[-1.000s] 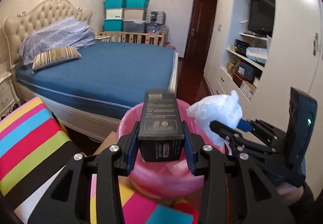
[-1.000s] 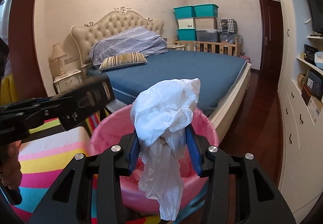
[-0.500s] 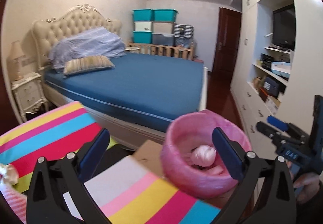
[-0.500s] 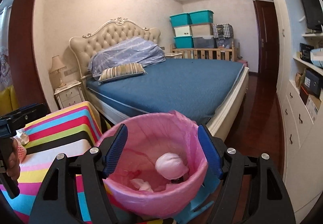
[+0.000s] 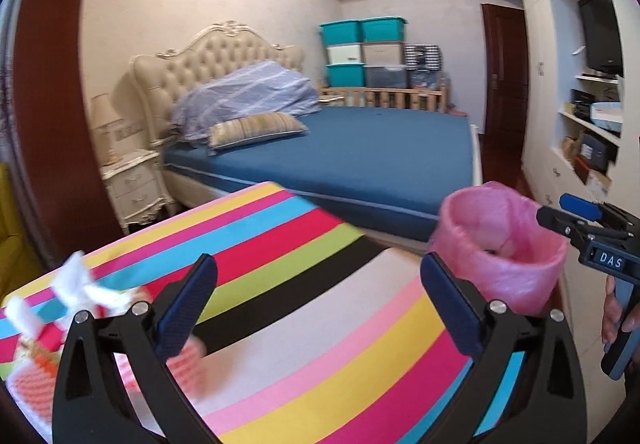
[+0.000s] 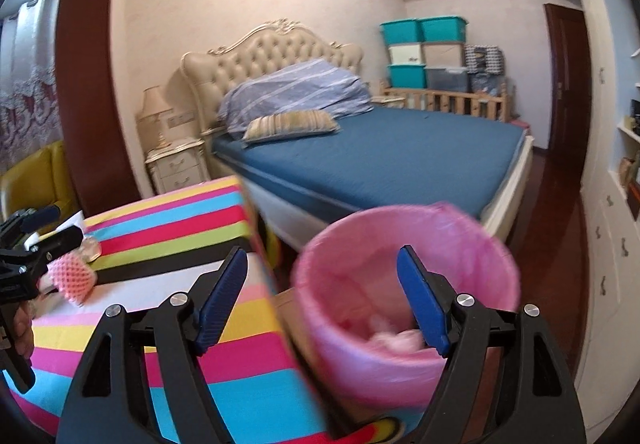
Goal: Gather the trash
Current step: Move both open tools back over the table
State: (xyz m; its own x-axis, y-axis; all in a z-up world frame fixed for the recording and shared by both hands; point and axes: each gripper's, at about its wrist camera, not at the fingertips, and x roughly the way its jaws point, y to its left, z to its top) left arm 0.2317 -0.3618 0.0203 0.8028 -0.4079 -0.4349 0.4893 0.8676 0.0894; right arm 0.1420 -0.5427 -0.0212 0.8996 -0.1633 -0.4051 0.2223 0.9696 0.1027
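Note:
The bin with a pink liner (image 5: 504, 284) stands right of the striped table (image 5: 320, 344). My left gripper (image 5: 318, 276) hangs wide open and empty over the table. At the table's left end lie a crumpled white tissue (image 5: 76, 284) and a pink foam net (image 5: 32, 384). In the right wrist view my right gripper (image 6: 322, 256) is over the near rim of the bin (image 6: 348, 344); its jaws are opening with nothing between them. Blurred trash (image 6: 396, 336) lies inside. The left gripper (image 6: 52, 224) is beside the foam net (image 6: 74, 278).
A bed with a blue sheet (image 5: 360, 155) lies behind the table and bin. A nightstand (image 5: 132, 183) and lamp stand at its left. White wall cabinets (image 5: 580, 147) line the right side. A yellow chair (image 6: 36, 171) sits far left. Storage boxes (image 6: 424, 55) are stacked at the back.
The left gripper let go of the black box and the right let go of the white plastic bag over the bin. Both opened and swung left, the left gripper out over the striped table.

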